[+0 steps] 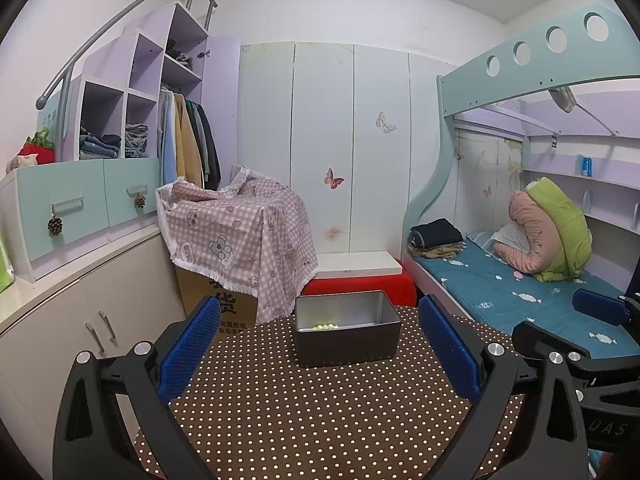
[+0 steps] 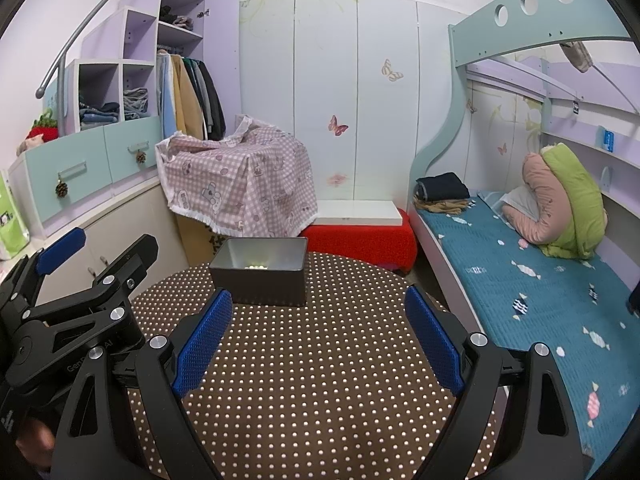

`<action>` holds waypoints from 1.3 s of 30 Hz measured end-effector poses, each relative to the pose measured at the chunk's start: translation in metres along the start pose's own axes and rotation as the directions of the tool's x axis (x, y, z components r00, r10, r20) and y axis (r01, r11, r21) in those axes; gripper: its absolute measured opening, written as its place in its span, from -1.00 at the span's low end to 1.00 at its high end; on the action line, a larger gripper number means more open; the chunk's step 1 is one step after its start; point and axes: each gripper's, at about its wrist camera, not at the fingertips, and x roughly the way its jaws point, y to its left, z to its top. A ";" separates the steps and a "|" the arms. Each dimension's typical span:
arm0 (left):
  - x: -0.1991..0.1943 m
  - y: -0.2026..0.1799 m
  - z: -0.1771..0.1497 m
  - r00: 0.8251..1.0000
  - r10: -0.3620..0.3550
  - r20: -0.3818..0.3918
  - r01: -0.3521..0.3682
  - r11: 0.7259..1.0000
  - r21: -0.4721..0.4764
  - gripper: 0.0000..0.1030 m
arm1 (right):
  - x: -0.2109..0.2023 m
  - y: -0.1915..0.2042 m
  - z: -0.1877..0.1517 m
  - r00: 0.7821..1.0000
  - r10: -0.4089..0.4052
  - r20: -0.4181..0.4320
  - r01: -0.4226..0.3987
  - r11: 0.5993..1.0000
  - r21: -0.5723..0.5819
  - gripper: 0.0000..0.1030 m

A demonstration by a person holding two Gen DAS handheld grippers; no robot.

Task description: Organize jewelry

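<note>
A grey metal box (image 1: 347, 346) stands at the far side of a round table with a brown dotted cloth (image 1: 320, 412). A pale green bead bracelet (image 1: 325, 326) lies inside it on the floor of the box. The box (image 2: 260, 282) and the beads (image 2: 256, 266) also show in the right wrist view. My left gripper (image 1: 320, 322) is open and empty, held above the table in front of the box. My right gripper (image 2: 318, 312) is open and empty, beside the left one, which shows in its view (image 2: 96, 258).
A carton draped with a pink checked cloth (image 1: 240, 236) and a red stool with a white board (image 1: 360, 276) stand behind the table. A bunk bed with a teal mattress (image 1: 520, 292) is on the right. White cabinets (image 1: 80, 312) run along the left.
</note>
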 end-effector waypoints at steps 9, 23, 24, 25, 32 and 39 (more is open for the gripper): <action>0.003 0.004 0.001 1.000 -0.014 0.016 0.014 1.000 -0.008 0.86 | -0.001 0.000 0.001 1.000 0.004 0.003 -0.004 1.000 0.004 0.65; 0.004 0.004 -0.001 1.000 -0.012 0.011 0.012 1.000 -0.003 0.86 | -0.001 0.000 0.004 1.000 0.004 0.003 -0.004 1.000 0.001 0.65; 0.004 0.004 -0.001 1.000 -0.012 0.010 0.012 1.000 -0.004 0.86 | -0.001 0.000 0.004 1.000 0.005 0.003 -0.005 1.000 0.001 0.65; 0.004 0.004 -0.001 1.000 -0.013 0.009 0.013 1.000 -0.004 0.86 | -0.002 0.001 0.004 1.000 0.005 0.002 -0.005 1.000 0.001 0.65; 0.004 0.004 -0.001 1.000 -0.013 0.007 0.013 1.000 -0.004 0.86 | -0.001 0.001 0.004 1.000 0.005 0.002 -0.005 1.000 0.002 0.65; 0.005 0.005 -0.003 1.000 -0.015 0.003 0.015 1.000 -0.004 0.86 | -0.001 0.000 0.004 1.000 0.006 0.000 -0.006 1.000 0.002 0.65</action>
